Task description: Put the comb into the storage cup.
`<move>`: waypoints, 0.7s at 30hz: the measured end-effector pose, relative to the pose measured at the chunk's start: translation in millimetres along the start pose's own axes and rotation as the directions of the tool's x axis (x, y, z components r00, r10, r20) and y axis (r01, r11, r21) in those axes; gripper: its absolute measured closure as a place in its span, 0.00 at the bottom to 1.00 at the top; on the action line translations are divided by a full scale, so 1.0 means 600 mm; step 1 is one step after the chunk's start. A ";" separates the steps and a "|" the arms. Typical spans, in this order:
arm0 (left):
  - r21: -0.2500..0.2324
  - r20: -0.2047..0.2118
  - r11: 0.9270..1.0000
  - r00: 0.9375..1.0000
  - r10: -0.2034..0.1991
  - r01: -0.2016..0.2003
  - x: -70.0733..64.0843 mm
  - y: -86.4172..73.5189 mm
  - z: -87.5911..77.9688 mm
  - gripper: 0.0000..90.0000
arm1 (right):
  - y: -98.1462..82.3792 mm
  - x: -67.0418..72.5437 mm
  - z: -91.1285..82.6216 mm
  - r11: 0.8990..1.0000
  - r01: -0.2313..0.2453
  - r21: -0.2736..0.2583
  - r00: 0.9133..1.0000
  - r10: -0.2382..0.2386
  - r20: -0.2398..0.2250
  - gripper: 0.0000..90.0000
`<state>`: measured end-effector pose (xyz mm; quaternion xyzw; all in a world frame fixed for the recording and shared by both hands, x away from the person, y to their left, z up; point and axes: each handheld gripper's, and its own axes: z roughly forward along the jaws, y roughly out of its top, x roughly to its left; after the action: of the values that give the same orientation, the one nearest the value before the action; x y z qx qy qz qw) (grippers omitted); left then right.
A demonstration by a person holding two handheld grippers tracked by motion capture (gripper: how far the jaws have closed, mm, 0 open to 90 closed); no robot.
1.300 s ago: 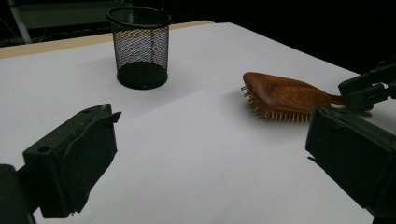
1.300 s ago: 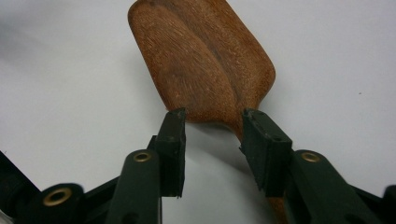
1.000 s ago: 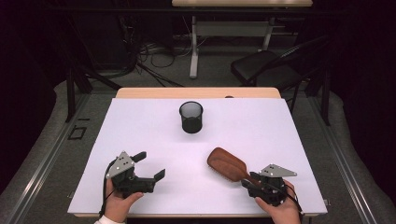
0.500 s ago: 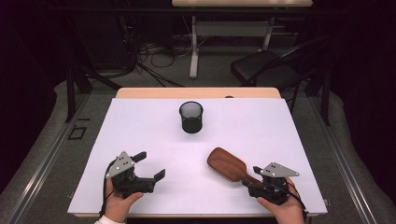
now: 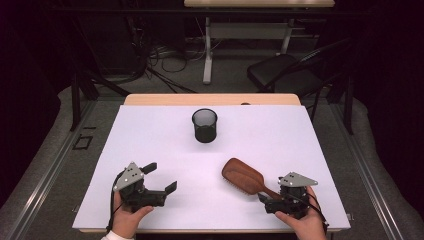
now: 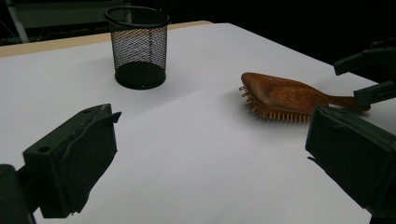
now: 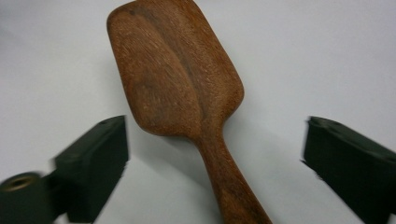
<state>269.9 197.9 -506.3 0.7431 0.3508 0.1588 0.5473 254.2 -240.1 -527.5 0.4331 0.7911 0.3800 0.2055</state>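
Here, a brown wooden hairbrush point(image 7: 180, 88), bristles down, between spread right tongs point(image 7: 215, 163); left tongs point(image 6: 205, 163) spread too.

The brush point(image 5: 243, 176) lies bristles down on the table point(image 5: 150, 135), just ahead and left of the right gripper point(image 5: 266, 202). Its handle runs back between that gripper's jaws, which have just been opening and stand clear of it on both sides. The cup point(image 5: 205, 125) stands upright well ahead of both grippers, roughly midway between them. The left gripper point(image 5: 160, 178) lies well left of the brush, nothing between its parted jaws.
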 end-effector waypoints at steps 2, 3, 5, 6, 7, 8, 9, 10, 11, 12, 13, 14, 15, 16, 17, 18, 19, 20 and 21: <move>-0.001 -0.001 1.000 1.000 -0.001 0.001 0.000 0.000 0.000 0.02 | 0.000 -0.001 0.000 1.000 -0.003 0.006 1.000 0.003 0.002 0.00; -0.001 -0.002 1.000 1.000 -0.001 0.001 0.000 0.000 0.000 0.02 | 0.000 -0.002 0.000 1.000 -0.004 0.003 1.000 0.004 0.001 0.00; -0.001 -0.002 1.000 1.000 -0.001 0.001 0.000 0.000 0.000 0.02 | 0.001 -0.003 -0.001 1.000 -0.003 0.002 1.000 0.003 0.005 0.00; -0.001 -0.001 1.000 1.000 0.000 0.000 0.000 0.000 0.000 0.02 | 0.001 -0.003 -0.001 1.000 0.000 0.005 1.000 0.000 -0.002 0.00; -0.001 -0.002 1.000 1.000 -0.001 0.001 0.000 0.000 0.000 0.02 | 0.000 -0.003 -0.001 1.000 0.003 0.000 1.000 -0.003 -0.003 0.00; -0.002 -0.001 1.000 1.000 -0.001 0.001 0.000 0.000 0.000 0.02 | 0.000 -0.004 -0.002 1.000 0.005 -0.003 1.000 -0.005 -0.002 0.00; -0.001 -0.002 1.000 1.000 -0.001 0.001 0.000 0.000 0.000 0.02 | 0.001 -0.004 -0.002 1.000 0.006 -0.002 1.000 -0.006 -0.005 0.00; -0.002 -0.001 1.000 1.000 -0.001 0.001 0.000 0.000 0.000 0.02 | 0.001 -0.004 -0.002 1.000 0.005 0.000 1.000 -0.005 -0.007 0.00; -0.001 -0.001 1.000 1.000 -0.001 0.001 0.000 0.000 0.000 0.02 | 0.001 -0.004 -0.002 1.000 0.006 -0.001 1.000 -0.006 -0.007 0.00; -0.002 -0.002 1.000 1.000 0.000 0.000 0.000 0.000 0.000 0.02 | 0.001 -0.004 -0.002 1.000 0.008 -0.002 1.000 -0.008 -0.009 0.00; -0.002 -0.002 1.000 1.000 -0.001 0.001 0.000 0.000 0.000 0.02 | 0.001 -0.005 -0.002 1.000 0.009 -0.002 1.000 -0.009 -0.010 0.00; 0.000 -0.001 1.000 1.000 -0.001 0.001 0.000 0.000 0.000 0.02 | 0.002 -0.005 -0.003 1.000 0.009 0.000 1.000 -0.009 -0.014 0.00; 0.000 -0.001 1.000 1.000 -0.001 0.001 0.000 0.000 0.000 0.02 | 0.002 -0.005 -0.003 1.000 0.008 -0.002 1.000 -0.008 -0.016 0.00; 0.000 -0.001 1.000 1.000 -0.002 0.002 0.000 0.000 0.000 0.02 | 0.003 -0.006 -0.003 1.000 0.009 -0.003 1.000 -0.009 -0.018 0.00; -0.001 -0.004 1.000 1.000 -0.002 0.002 -0.001 0.000 0.000 0.02 | 0.004 -0.006 -0.004 1.000 0.008 -0.001 1.000 -0.008 -0.021 0.00; -0.002 -0.004 1.000 1.000 -0.003 0.003 -0.001 0.000 0.000 0.02 | 0.005 -0.005 -0.004 1.000 0.005 0.000 1.000 -0.005 -0.024 0.00; -0.002 -0.004 1.000 1.000 -0.004 0.004 -0.001 0.000 0.000 0.02 | 0.006 -0.005 -0.005 1.000 0.007 -0.002 1.000 -0.007 -0.028 0.00; -0.001 -0.005 1.000 1.000 -0.005 0.005 -0.001 0.000 0.000 0.02 | 0.007 -0.005 -0.006 1.000 0.004 0.004 1.000 -0.004 -0.029 0.00; -0.003 -0.006 1.000 1.000 -0.008 0.008 -0.001 0.000 -0.001 0.02 | 0.009 -0.004 -0.006 1.000 0.006 0.003 1.000 -0.006 -0.030 0.00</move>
<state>269.5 197.9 -506.1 0.7404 0.3551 0.1596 0.5480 256.1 -242.1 -521.3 0.4252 0.7961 0.3845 0.1939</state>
